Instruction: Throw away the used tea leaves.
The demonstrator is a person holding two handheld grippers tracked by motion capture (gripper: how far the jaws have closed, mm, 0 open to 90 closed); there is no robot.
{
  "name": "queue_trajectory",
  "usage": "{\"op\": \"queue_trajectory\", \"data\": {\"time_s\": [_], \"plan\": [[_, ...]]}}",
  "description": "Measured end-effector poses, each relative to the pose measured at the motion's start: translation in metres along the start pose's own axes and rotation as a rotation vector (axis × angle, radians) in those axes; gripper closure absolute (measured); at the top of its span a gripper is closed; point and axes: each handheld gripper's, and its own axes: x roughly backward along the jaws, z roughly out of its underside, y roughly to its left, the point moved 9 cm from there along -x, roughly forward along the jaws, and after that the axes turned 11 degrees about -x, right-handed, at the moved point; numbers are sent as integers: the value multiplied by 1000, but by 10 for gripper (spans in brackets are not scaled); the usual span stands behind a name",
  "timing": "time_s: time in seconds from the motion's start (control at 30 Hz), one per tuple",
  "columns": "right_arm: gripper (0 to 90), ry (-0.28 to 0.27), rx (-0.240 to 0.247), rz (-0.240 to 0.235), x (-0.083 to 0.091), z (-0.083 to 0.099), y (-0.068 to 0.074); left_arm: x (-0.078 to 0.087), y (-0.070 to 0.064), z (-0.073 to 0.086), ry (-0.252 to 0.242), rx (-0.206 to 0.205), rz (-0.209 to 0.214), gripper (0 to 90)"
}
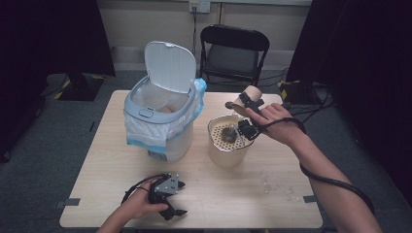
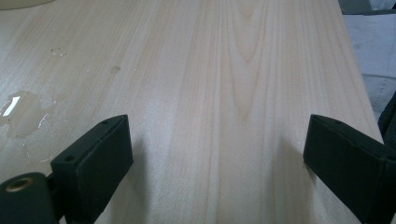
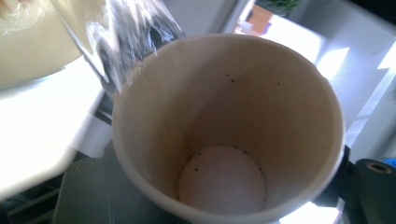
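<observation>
My right gripper point(image 1: 244, 112) is clamped on a tilted paper cup point(image 1: 241, 101), held above the cream strainer basin point(image 1: 228, 145) beside the lidded bin point(image 1: 160, 121). My left gripper point(image 1: 170, 196) rests on the wooden table point(image 1: 272, 194) with jaws spread wide, holding nothing.

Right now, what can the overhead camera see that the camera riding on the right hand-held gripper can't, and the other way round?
The high view takes in the whole scene: the lined trash bin with its lid up, the cream strainer bucket beside it holding dark residue, the folding chair behind the table, and the left hand-held gripper resting open near the front edge.

The right gripper view looks straight into the paper cup: pale bottom, a few dark specks on the inner wall, otherwise empty.

Both show that cup, tipped over the bucket in the right hand-held gripper.
</observation>
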Motion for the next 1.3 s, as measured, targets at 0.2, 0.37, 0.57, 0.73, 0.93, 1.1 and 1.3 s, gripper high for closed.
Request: {"op": "queue_trajectory", "data": {"time_s": [0.2, 0.37, 0.57, 0.73, 0.93, 1.1, 1.3], "plan": [[297, -9, -120, -79, 1, -4, -1, 0, 0, 0, 0, 0, 0, 75], [290, -22, -590, -308, -7, 14, -4, 0, 0, 0, 0, -2, -1, 73], [289, -79, -1049, -534, -12, 27, -3, 0, -1, 0, 0, 2, 5, 67], [285, -114, -1341, -641, -15, 32, -3, 0, -1, 0, 0, 3, 5, 67], [285, -158, -1467, -699, -16, 32, -5, 0, -1, 0, 0, 3, 5, 67], [283, -172, -1477, -719, -16, 28, -7, 0, -1, -1, -1, 5, 5, 67], [280, -202, -1525, -744, -16, 25, -10, 0, -1, -1, -1, 5, 6, 67]]}}
